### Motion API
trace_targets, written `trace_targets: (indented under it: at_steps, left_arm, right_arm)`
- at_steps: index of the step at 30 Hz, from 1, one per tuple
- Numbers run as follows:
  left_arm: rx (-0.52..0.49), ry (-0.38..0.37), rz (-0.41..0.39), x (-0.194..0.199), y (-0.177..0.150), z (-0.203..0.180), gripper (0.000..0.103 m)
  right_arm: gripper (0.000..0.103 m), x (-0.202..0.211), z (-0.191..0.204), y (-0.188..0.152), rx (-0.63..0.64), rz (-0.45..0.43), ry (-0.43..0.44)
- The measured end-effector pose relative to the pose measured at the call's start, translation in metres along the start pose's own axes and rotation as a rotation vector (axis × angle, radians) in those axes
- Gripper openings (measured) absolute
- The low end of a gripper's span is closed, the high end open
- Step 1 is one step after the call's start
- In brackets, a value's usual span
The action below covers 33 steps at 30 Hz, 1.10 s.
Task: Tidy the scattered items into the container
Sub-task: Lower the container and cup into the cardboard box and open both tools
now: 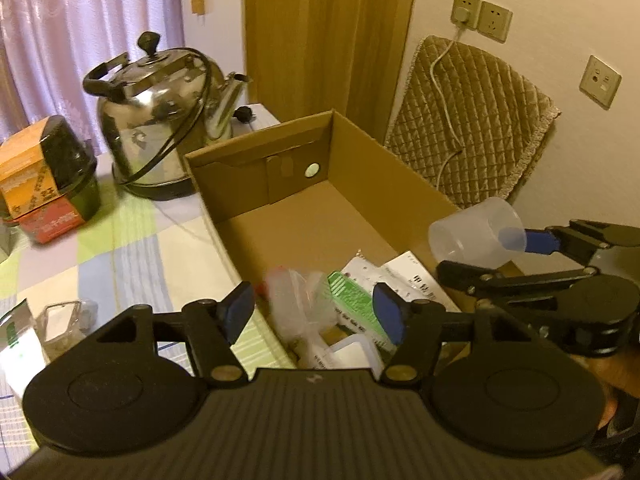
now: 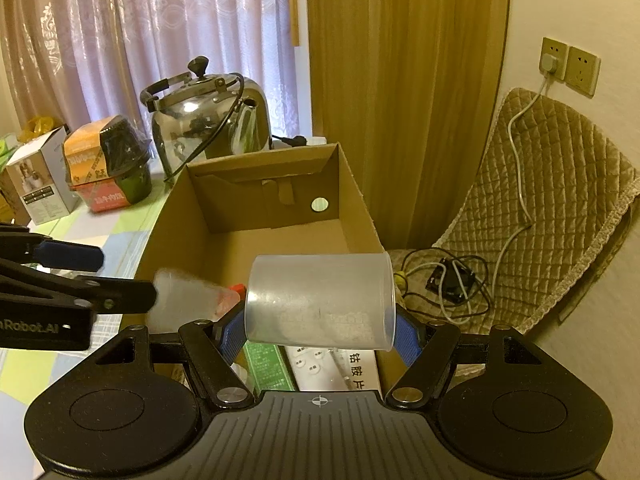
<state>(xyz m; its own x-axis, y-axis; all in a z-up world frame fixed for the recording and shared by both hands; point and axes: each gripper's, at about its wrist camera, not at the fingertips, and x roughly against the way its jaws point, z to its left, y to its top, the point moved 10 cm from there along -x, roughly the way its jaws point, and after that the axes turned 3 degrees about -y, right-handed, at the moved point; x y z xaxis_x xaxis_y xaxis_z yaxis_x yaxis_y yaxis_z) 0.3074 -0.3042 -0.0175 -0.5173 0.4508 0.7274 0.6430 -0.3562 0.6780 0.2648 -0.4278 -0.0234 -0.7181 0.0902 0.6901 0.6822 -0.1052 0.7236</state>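
- My right gripper (image 2: 320, 340) is closed on the translucent plastic cup (image 2: 320, 300); the cup lies on its side between the two blue pads (image 2: 406, 340), its open mouth turned toward 3 o'clock in the right wrist view.
- In that view the cup hangs above the near part of the cardboard box (image 2: 360, 200), which stretches from the cup toward 12 o'clock.
- From the left wrist view I see the same cup (image 1: 472, 232) at about 2 o'clock, over the right wall of the box (image 1: 400, 168), with the right gripper (image 1: 516, 248) reaching in from 3 o'clock.
- My left gripper (image 1: 316, 312) has its fingers spread apart and nothing between them; it hovers over the near left corner of the box.
- A blurred clear plastic bag (image 1: 300, 304) shows just beyond the left gripper's fingers, over the box; I cannot tell if it touches anything.
- Inside the box, at the near end, lie a green-and-white packet (image 1: 356, 304) and a white medicine box (image 1: 416, 280).
- A small clear container (image 1: 64, 320) is on the checked tablecloth (image 1: 120, 248) at 9 o'clock, outside the box.
- A steel kettle (image 1: 160, 120) stands on the table at 11 o'clock, behind the box.
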Motion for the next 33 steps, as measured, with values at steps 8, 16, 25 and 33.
trace_targets:
  at_steps: [8,16,25,33]
  left_arm:
    - [0.025,0.02,-0.003,0.013,-0.011,0.015,0.061]
    - [0.034,0.024,0.002,0.018,-0.021,0.023,0.061]
    - [0.05,0.022,0.002,0.022,-0.027,0.029,0.062]
    - [0.064,0.026,0.013,0.023,-0.033,0.039,0.062]
  right_arm:
    - [0.074,0.0,0.005,-0.002,0.006,0.001,0.007]
    - [0.074,-0.002,0.018,0.0,0.024,0.01,0.013]
    - [0.074,-0.009,0.032,0.0,0.044,0.017,0.028]
    - [0.095,-0.017,0.048,0.004,0.065,0.006,0.063]
